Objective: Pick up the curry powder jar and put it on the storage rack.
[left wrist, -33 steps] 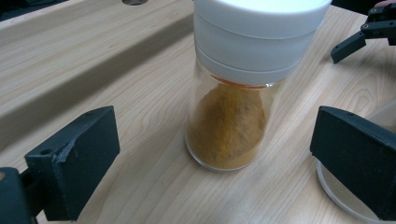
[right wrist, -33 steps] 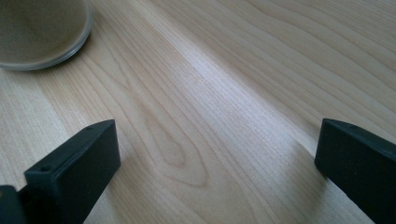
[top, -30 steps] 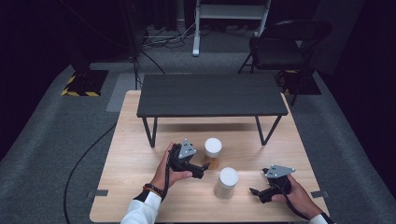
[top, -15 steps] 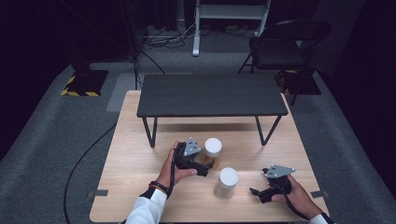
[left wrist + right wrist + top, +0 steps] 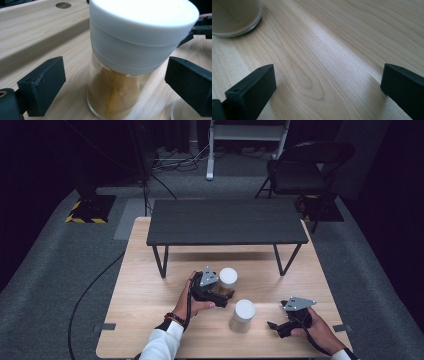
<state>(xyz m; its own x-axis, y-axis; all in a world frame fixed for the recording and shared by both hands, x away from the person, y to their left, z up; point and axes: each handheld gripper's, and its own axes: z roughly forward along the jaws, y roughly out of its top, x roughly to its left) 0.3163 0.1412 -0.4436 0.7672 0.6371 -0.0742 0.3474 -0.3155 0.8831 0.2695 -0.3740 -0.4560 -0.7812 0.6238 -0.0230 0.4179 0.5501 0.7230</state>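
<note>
Two glass jars with white lids stand on the wooden counter (image 5: 150,320), in its near half, in front of the dark low shelf (image 5: 225,222) that spans the far half.

The brown-powder jar (image 5: 120,75) stands upright just in front of the shelf, about midway between the counter's left and right edges. Its clear glass body holds an ochre-brown powder that fills it nearly up to the lid, and the wide white screw lid overhangs the glass slightly. The left gripper (image 5: 220,292) sits at this jar. In the left gripper view its jaws stand wide, one on each side of the glass, with a clear gap of bare wood between each jaw and the jar, so they touch nothing. The hand holding the gripper rests low over the counter on the jar's left side.

The second jar (image 5: 242,316) stands upright closer to the near edge and a little to the right of the first, near it but apart. Its contents look pale, greyish-beige; in the right gripper view its round glass base shows at the upper left with a dull tan fill behind the glass.

The right gripper (image 5: 280,326) lies low near the counter's near right corner, pointing toward the second jar and apart from it. Its jaws are spread wide over bare wood and hold nothing.
</note>
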